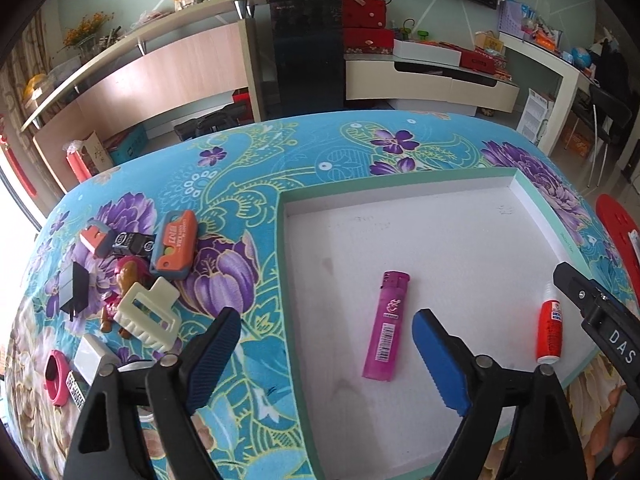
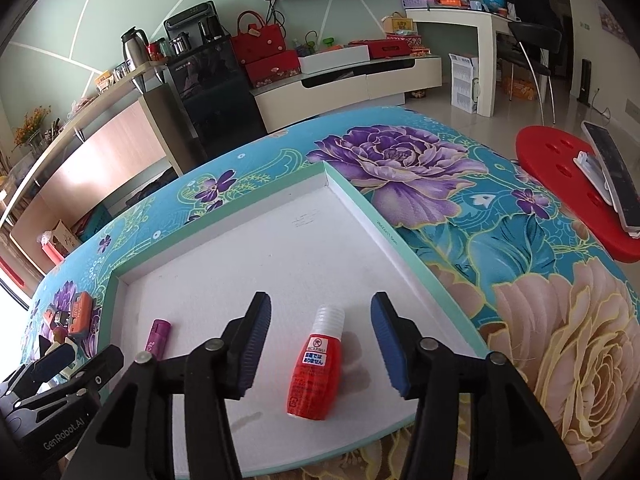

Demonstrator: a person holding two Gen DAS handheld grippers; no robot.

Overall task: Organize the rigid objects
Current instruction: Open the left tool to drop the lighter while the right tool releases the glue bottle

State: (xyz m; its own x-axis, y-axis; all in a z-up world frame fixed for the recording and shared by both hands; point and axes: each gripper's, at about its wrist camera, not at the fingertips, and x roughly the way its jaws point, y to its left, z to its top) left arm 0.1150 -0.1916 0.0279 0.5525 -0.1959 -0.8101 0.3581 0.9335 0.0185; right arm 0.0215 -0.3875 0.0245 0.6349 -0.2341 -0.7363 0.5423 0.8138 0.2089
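A shallow white tray with a mint-green rim [image 1: 281,280] [image 2: 400,248] lies on the flowered tablecloth. In it a pink lighter [image 1: 386,326] [image 2: 158,338] lies flat between the fingers of my left gripper [image 1: 326,320], nearer the right finger and touching neither; the jaws stand wide apart. A red bottle with a clear cap [image 2: 316,364] [image 1: 550,330] lies in the tray between the fingers of my right gripper [image 2: 320,300], with gaps on both sides. To the left of the tray sit an orange box [image 1: 176,246], a cream hair claw [image 1: 148,316] and a black adapter [image 1: 74,290].
More small items crowd the table's left end: a pink ring [image 1: 54,376], a white block [image 1: 94,354], a small figurine [image 1: 126,276]. A red stool [image 2: 560,184] with a phone [image 2: 612,172] on it stands off the table's right side. Cabinets line the far wall.
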